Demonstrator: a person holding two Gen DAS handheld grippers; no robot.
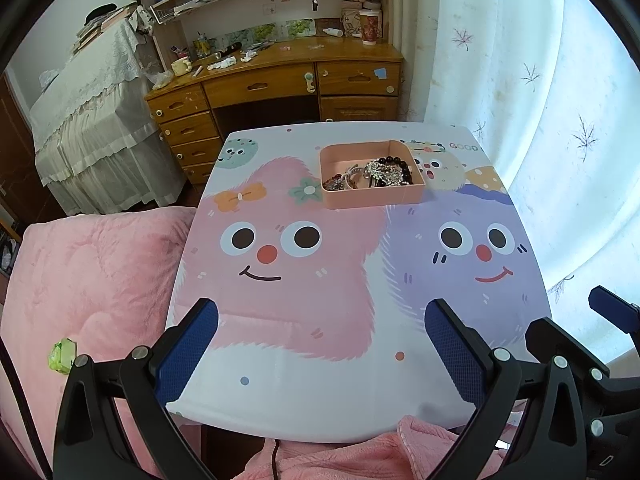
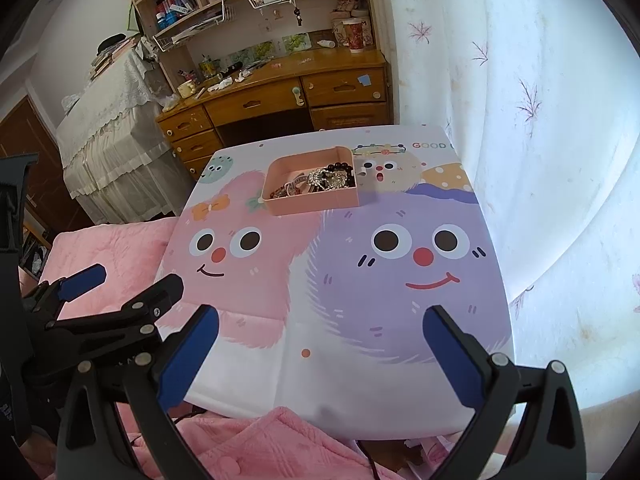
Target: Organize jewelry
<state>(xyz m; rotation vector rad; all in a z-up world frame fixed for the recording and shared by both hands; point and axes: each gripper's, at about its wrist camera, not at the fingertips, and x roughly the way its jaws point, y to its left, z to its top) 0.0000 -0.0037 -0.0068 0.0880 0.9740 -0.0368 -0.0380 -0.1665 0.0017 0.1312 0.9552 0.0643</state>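
A shallow pink tray (image 1: 374, 197) (image 2: 314, 204) stands near the far edge of a small table (image 1: 320, 392) (image 2: 280, 376) printed with cartoon faces. Inside it lies a tangle of jewelry: a dark bead bracelet (image 1: 402, 162) (image 2: 343, 167), a silver chain piece (image 1: 382, 172) (image 2: 326, 178) and a reddish bead strand (image 1: 335, 182) (image 2: 280, 191). My left gripper (image 1: 322, 312) hovers open over the near edge, nothing between its blue pads. My right gripper (image 2: 320, 318) is likewise open and empty, beside it on the right. Each gripper shows at the edge of the other's view.
A pink quilt (image 1: 88, 276) (image 2: 120, 248) covers the bed left of the table, with a green packet (image 1: 62, 354) on it. A wooden desk (image 1: 280, 80) (image 2: 280, 92) with shelves stands behind. A white curtain (image 1: 540, 120) (image 2: 540, 140) hangs close on the right.
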